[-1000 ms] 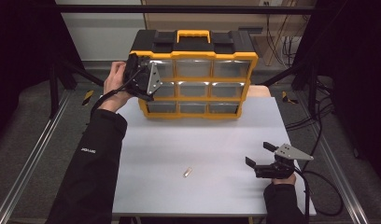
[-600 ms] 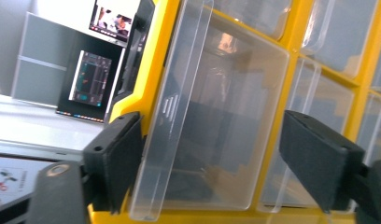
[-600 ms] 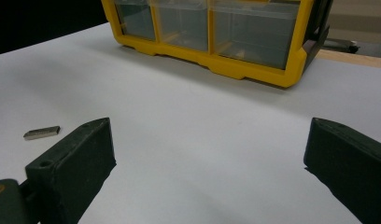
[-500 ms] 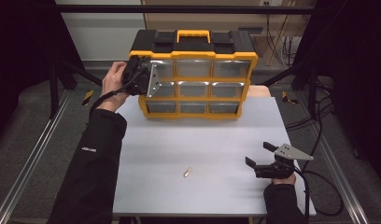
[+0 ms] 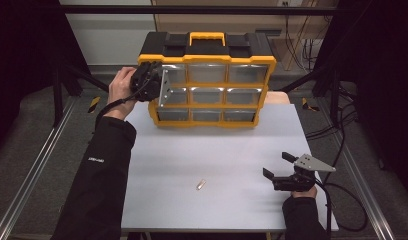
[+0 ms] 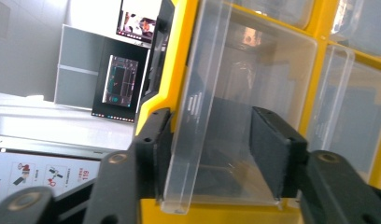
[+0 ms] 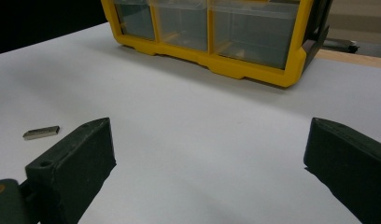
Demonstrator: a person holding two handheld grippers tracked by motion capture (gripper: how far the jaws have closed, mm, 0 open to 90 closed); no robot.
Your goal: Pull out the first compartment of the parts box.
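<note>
The yellow organizer stands at the far edge of the white table. At its left column, the left gripper has just been closing its jaws around the front lip of a clear drawer, one jaw inside and one outside, though I cannot tell if the pads press yet. Well in front of the organizer, the right gripper rests with jaws wide apart and empty, and a small metal piece lies to its left.

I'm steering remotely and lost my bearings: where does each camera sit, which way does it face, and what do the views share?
High view: above the person's side, looking forward and down on the white table; both forearms and hands enter from below.
Left gripper view: rides the left claw, facing the yellow drawer organizer; its jaws, just closing, straddle a clear drawer's front.
Right gripper view: rides the right claw, low over the table, jaws wide, a small metal bar at left.
Shared: all show the organizer.
</note>
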